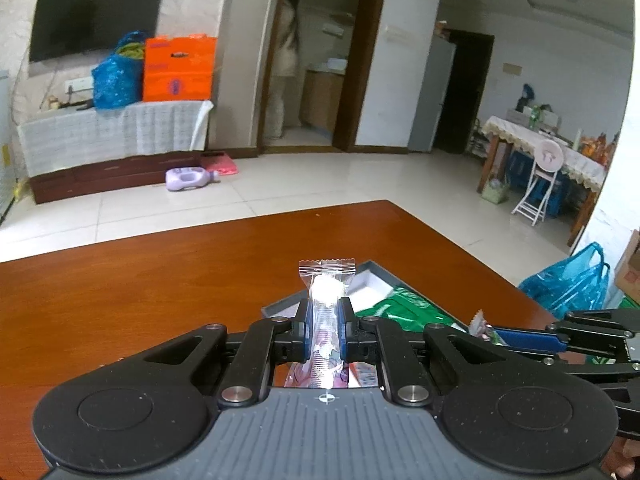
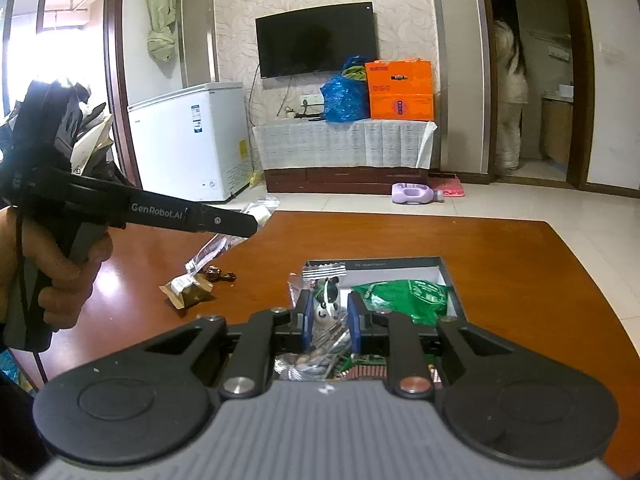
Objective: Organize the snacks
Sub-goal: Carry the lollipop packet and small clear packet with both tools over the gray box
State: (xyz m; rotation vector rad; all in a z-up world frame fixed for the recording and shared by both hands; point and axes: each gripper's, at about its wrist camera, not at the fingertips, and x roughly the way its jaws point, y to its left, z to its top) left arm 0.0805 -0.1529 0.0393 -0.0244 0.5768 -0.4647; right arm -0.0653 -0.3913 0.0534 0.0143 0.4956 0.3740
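Note:
My left gripper [image 1: 326, 314] is shut on a clear-wrapped white snack [image 1: 327, 286] and holds it above the near corner of a grey open box [image 1: 376, 270] on the brown table. My right gripper [image 2: 330, 312] is shut on a panda-print snack packet [image 2: 328, 300] over the same box [image 2: 400, 262]. A green snack bag [image 2: 404, 298] lies inside the box and also shows in the left wrist view [image 1: 404, 310]. The left gripper [image 2: 256, 224] with its clear packet [image 2: 224, 240] appears at the left of the right wrist view, held in a hand.
A brown wrapped snack [image 2: 188, 290] and a small dark candy [image 2: 218, 274] lie on the table [image 2: 520, 280] left of the box. A blue plastic bag [image 1: 568, 284] sits past the table's right edge. Floor, TV stand and freezer lie beyond.

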